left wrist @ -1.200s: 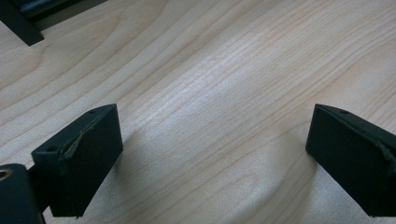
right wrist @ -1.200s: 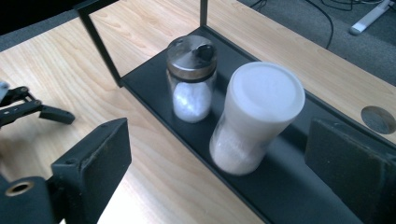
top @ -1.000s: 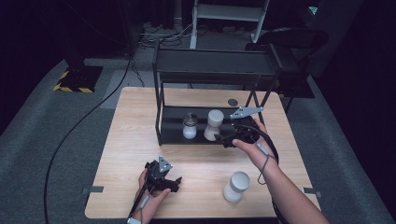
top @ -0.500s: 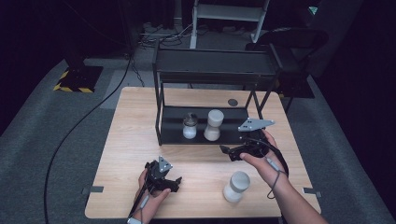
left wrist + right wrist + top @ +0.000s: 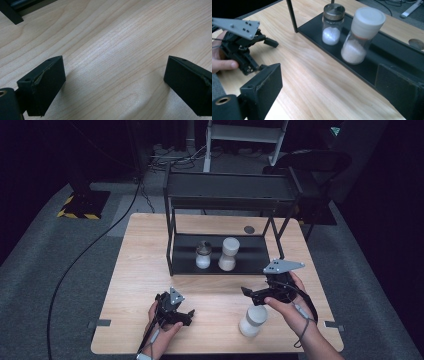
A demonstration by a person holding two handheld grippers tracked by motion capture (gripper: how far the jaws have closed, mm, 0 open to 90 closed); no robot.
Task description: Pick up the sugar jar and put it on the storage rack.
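Wood-grain table [image 5: 150, 270], bare under the left gripper [image 5: 172, 309], which sits near the front edge, jaws spread wide with nothing between them. Left gripper view confirms it: both black pads apart, just tabletop in the gap. Reads as parked, out of the working lane.

White jar [image 5: 252, 320] stands upright on the front right of the table, just below and in front of the right gripper [image 5: 250, 293]. Not gripped. Looks like the next item to go on the rack.

Right gripper is beside that jar, jaws spread and empty, pointing left and toward the rack. Its own view has the pads wide apart, with the shelf contents ahead. My read: it's free and lining up for the white jar.

Black wire rack [image 5: 172, 245] sits mid-table. On its lower shelf: glass shaker [image 5: 203, 255] with metal cap on the left, tall white-capped bottle [image 5: 228, 254] just beside it on the right, close but whether touching I can't tell. Both upright, both partly full of white grains. Shelf space to the right of them is free, likely the slot for the jar.

Small dark disc [image 5: 249, 229] lies on the table behind the rack.
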